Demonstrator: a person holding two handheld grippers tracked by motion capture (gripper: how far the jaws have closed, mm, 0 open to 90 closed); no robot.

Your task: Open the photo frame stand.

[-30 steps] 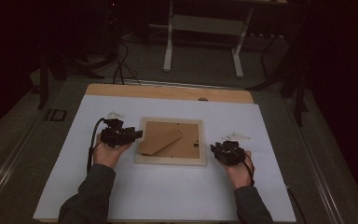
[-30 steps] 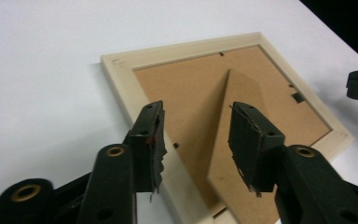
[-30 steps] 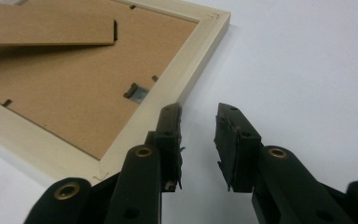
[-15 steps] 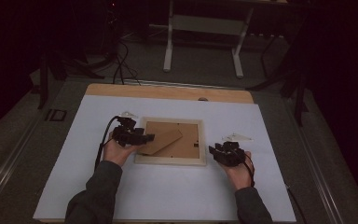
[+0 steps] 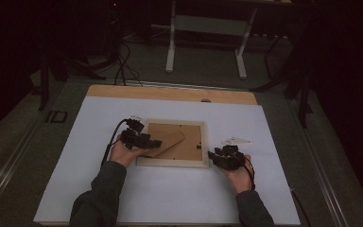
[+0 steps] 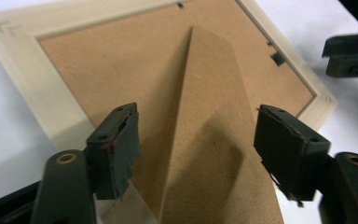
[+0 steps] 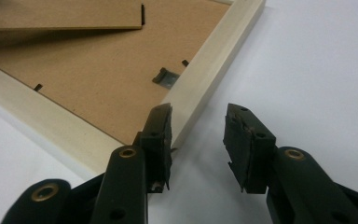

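Left gripper [image 5: 152, 142], high view: I see it over left part of picture frame [image 5: 173, 162], which lies face-down mid-table [image 5: 99, 189]; right gripper [image 5: 213, 156] at frame's near-right corner.
Left gripper view: jaws spread wide, straddling raised stand flap [image 6: 214, 140] without touching.
Right gripper view: jaws apart, left jaw touching frame corner [image 7: 186, 130]; metal tab [image 7: 164, 77] near it.

Raised stand flap [image 6: 214, 140] between spread left claw [image 6: 196, 154] jaws.
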